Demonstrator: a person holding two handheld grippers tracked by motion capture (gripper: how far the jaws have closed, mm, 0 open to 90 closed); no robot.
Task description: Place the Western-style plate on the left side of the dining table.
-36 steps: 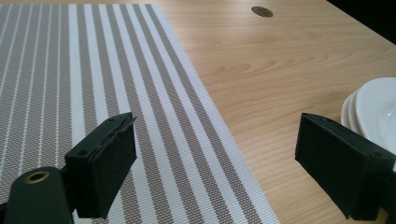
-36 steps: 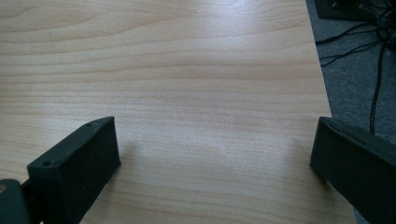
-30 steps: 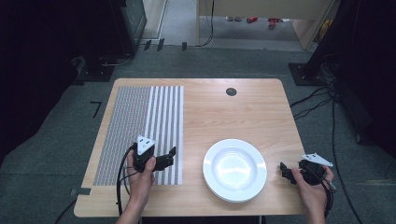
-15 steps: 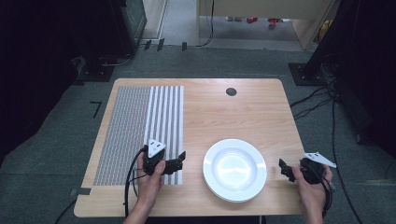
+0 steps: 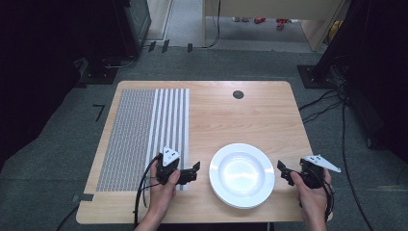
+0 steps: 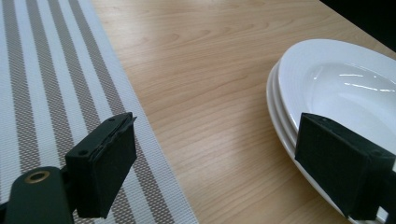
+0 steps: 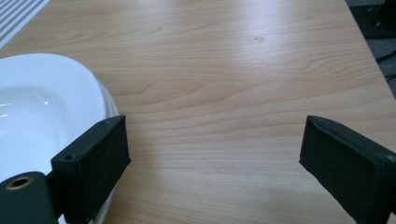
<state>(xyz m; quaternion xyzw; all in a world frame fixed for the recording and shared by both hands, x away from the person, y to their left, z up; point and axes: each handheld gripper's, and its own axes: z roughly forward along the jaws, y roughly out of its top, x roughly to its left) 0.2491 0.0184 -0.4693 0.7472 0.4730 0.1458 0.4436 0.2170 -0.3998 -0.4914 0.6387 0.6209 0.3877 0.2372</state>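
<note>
Beside stacked plates [image 5: 242, 175], left claw [image 5: 194, 171], right claw [image 5: 284, 171], both agape

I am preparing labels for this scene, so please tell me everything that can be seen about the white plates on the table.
The white plates are a small stack: the left gripper view shows about three rims one over another. They look like glossy glazed ceramic, round, with a wide rim and a shallow well that reflects light. They are empty and lie flat on the wooden table near its front edge, right of the striped placemat. They sit between the left gripper and right gripper; neither grips them.
</note>
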